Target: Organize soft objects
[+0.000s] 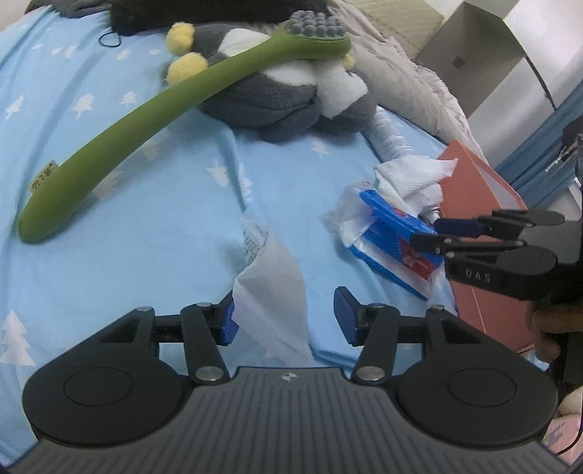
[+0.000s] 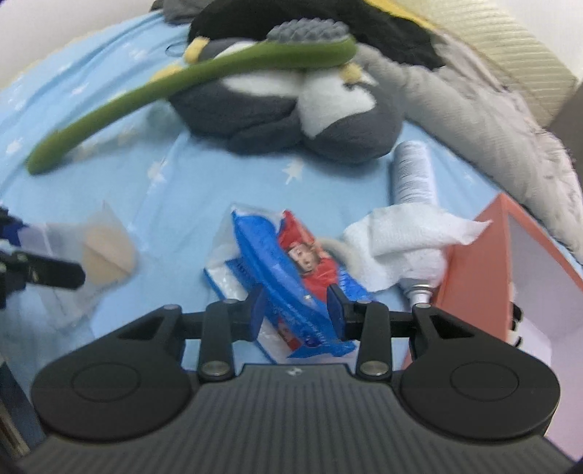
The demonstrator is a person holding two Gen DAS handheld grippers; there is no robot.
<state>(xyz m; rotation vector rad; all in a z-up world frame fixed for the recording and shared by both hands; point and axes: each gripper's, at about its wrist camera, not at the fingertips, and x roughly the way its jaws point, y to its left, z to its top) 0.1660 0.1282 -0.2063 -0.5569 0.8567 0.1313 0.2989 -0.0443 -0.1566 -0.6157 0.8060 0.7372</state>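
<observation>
A grey and white penguin plush (image 1: 288,94) (image 2: 291,113) lies on the blue bed sheet (image 1: 109,226), with a long green brush (image 1: 145,113) (image 2: 153,91) resting across it. A blue and red tissue pack (image 1: 393,237) (image 2: 291,277) lies beside a crumpled white tissue (image 1: 411,178) (image 2: 397,233). My right gripper (image 2: 296,310) (image 1: 428,233) has its jaws around the pack's near end, with a gap between them. My left gripper (image 1: 284,321) is open over a white plastic wrapper (image 1: 269,284) (image 2: 91,255).
An open orange box (image 1: 484,218) (image 2: 503,262) stands at the right. A white tube (image 2: 413,171) lies behind the tissue. A grey quilt (image 2: 492,120) and dark clothing (image 2: 328,22) lie at the back. A hair tie (image 1: 109,39) lies far left.
</observation>
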